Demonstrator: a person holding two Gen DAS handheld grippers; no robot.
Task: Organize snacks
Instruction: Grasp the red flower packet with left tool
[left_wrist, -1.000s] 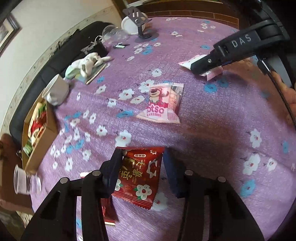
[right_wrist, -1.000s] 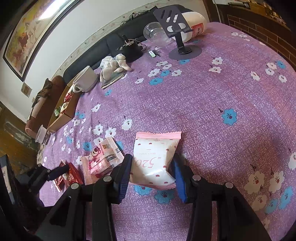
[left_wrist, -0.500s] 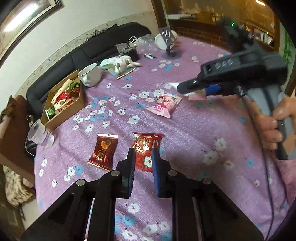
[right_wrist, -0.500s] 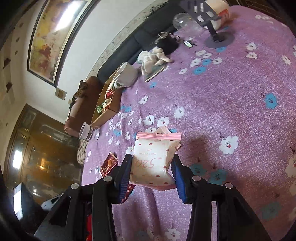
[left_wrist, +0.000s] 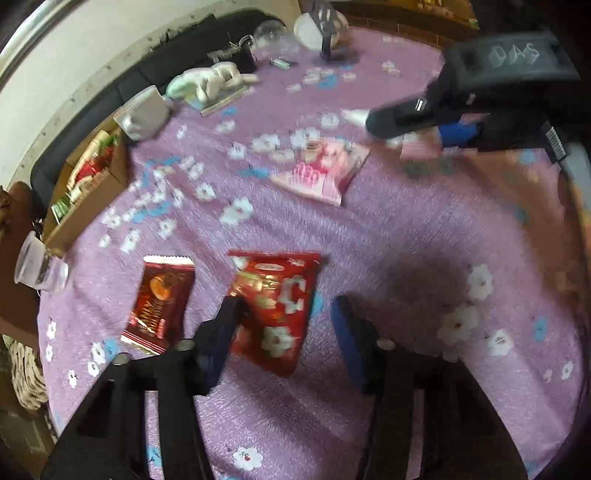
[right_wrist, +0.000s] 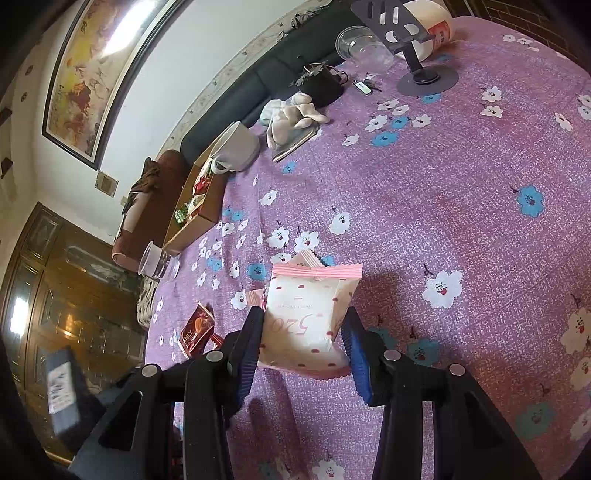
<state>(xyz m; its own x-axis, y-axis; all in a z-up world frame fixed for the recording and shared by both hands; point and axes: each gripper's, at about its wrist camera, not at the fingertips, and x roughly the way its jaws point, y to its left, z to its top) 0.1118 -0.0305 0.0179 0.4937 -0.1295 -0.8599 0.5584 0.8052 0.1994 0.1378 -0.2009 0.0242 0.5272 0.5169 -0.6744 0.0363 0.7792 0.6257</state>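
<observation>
A red snack packet (left_wrist: 273, 295) lies flat on the purple flowered tablecloth (left_wrist: 406, 258). My left gripper (left_wrist: 288, 310) hangs over it with its jaws opening. The left pad overlaps the packet's edge and the right pad stands clear of it. My right gripper (right_wrist: 303, 325) is shut on a white and pink packet marked 520 (right_wrist: 310, 295), held just above the cloth. In the left wrist view the right gripper (left_wrist: 421, 133) shows at the upper right with the pink packet (left_wrist: 417, 149). A pink bear packet (left_wrist: 325, 170) and a dark brown packet (left_wrist: 162, 299) also lie on the cloth.
A cardboard box (left_wrist: 88, 206) holding several snacks stands at the table's left edge, with a white mug (left_wrist: 142, 114) behind it and a clear cup (left_wrist: 37, 266) in front. A plush toy (left_wrist: 210, 81) and a phone stand (right_wrist: 424, 74) sit at the far side.
The left jaws were spread round the red packet, then nearly shut and pulled back from it, and now stand apart close over it again. The right gripper kept its grip while tilting.
</observation>
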